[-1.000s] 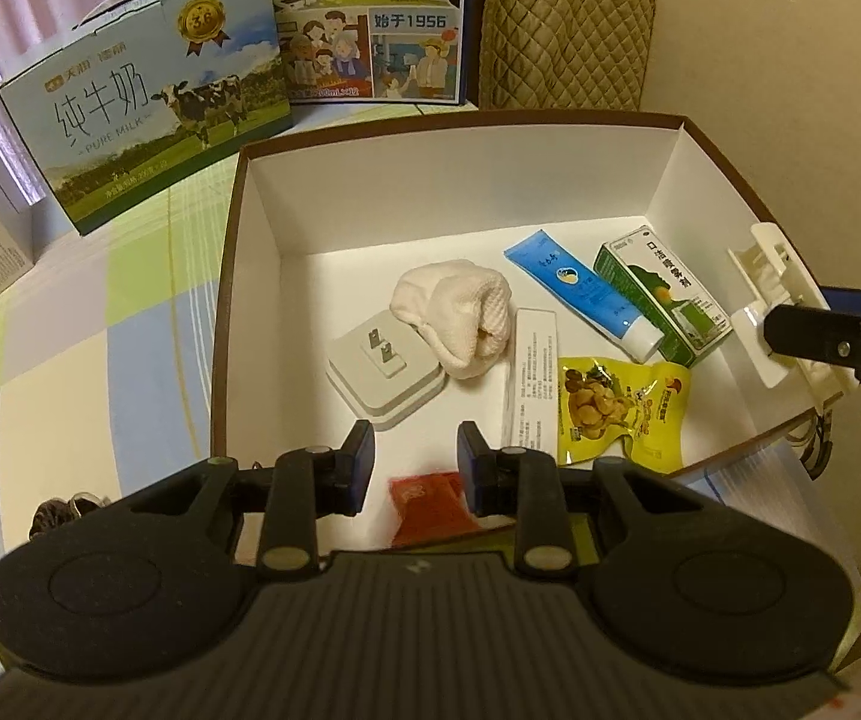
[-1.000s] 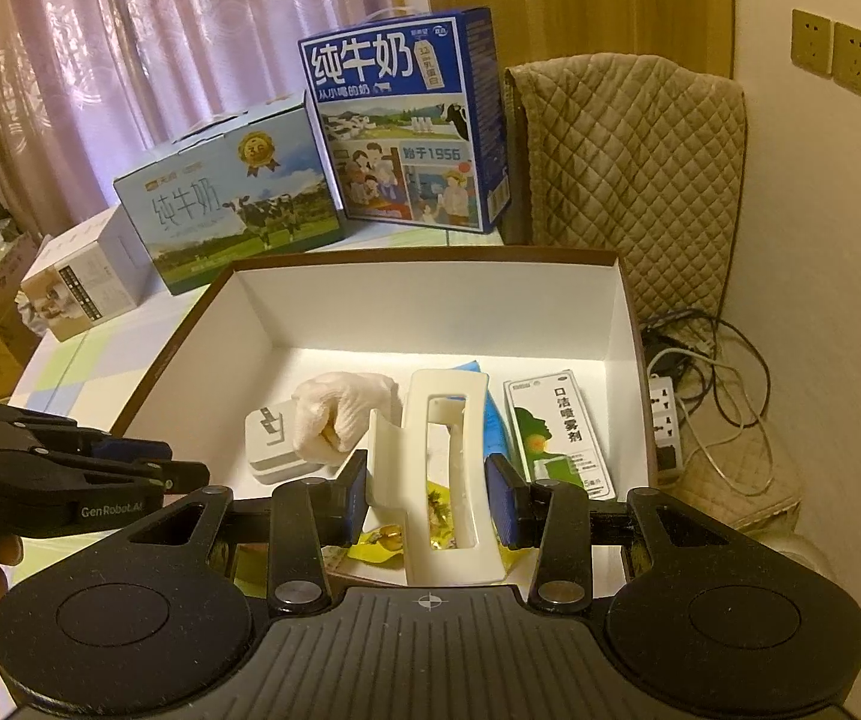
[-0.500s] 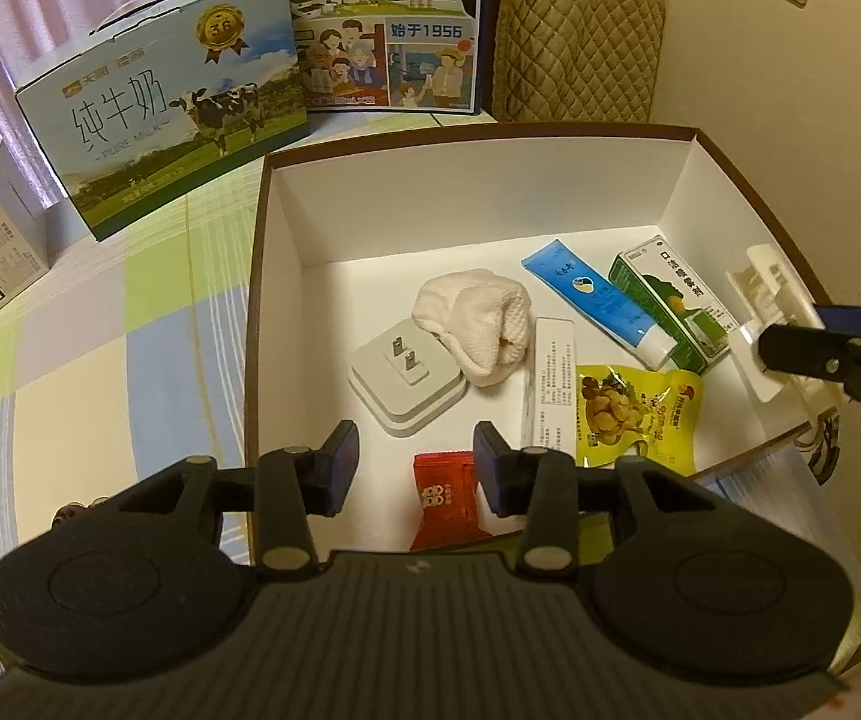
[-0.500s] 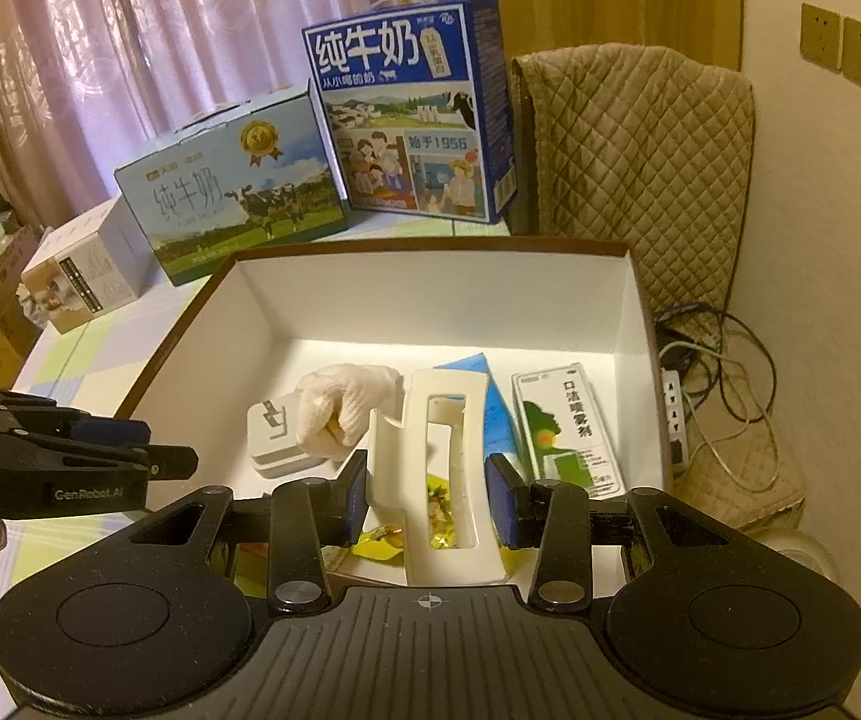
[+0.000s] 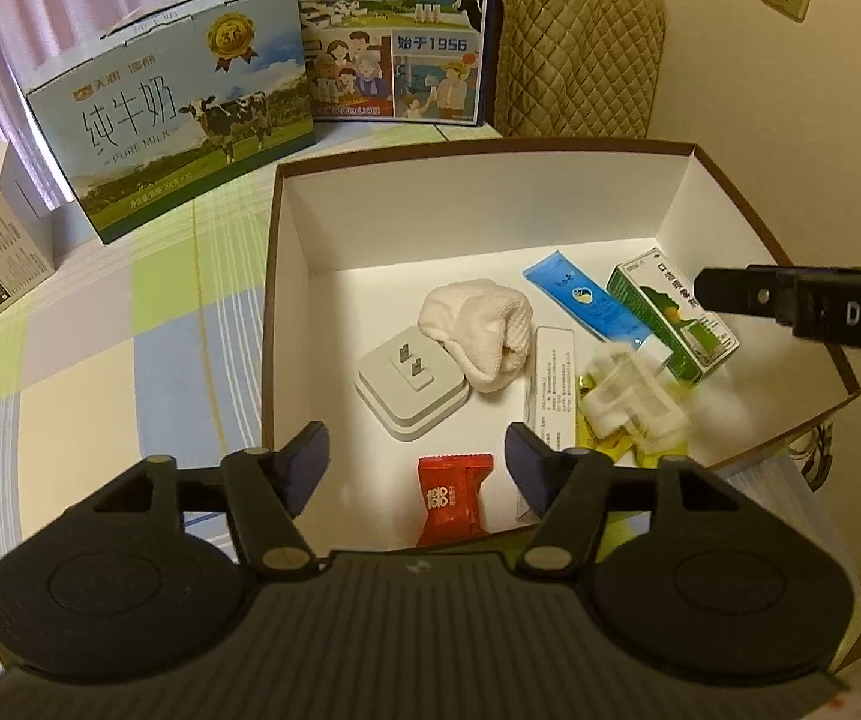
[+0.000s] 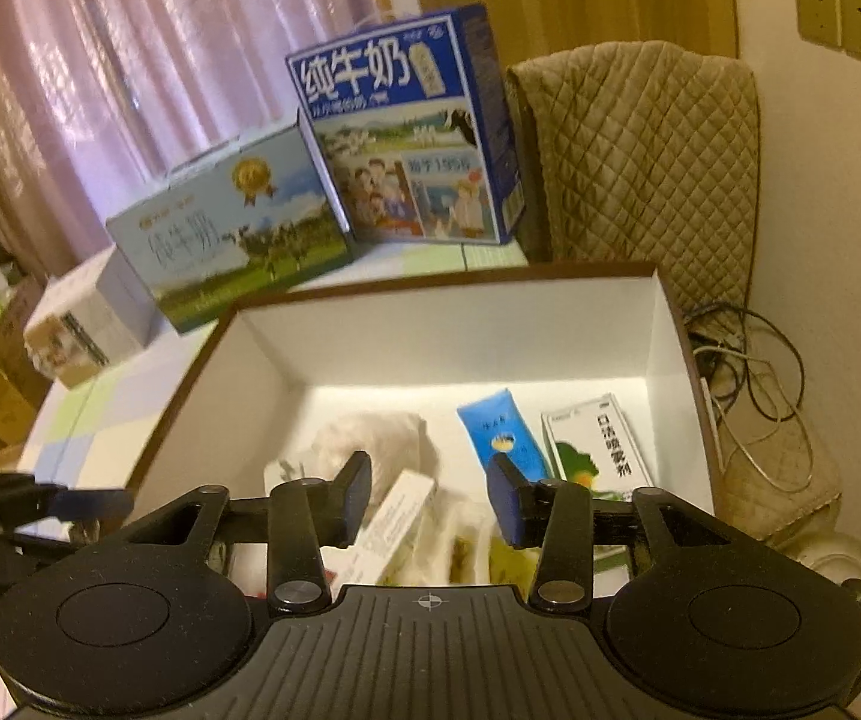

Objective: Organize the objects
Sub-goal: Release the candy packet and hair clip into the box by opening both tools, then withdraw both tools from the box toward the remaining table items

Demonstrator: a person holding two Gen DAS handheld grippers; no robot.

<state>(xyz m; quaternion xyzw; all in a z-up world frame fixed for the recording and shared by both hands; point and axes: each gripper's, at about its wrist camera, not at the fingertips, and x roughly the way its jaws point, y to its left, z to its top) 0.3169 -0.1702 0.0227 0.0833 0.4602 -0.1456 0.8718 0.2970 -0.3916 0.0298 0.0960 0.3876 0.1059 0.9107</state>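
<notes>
Both our grippers, left gripper [image 5: 417, 461] and right gripper [image 6: 428, 497], stand apart and empty; we should lift clear of the white clip [image 5: 631, 399] inside the box [image 5: 472, 204] without nudging neighbours.

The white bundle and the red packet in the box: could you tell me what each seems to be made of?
The white bundle looks like soft knitted or waffle-textured cloth: matte, dimpled weave, folded on itself. The red packet looks like glossy plastic-film wrapping: shiny printed surface with crimped, serrated ends. Its contents cannot be seen.
</notes>
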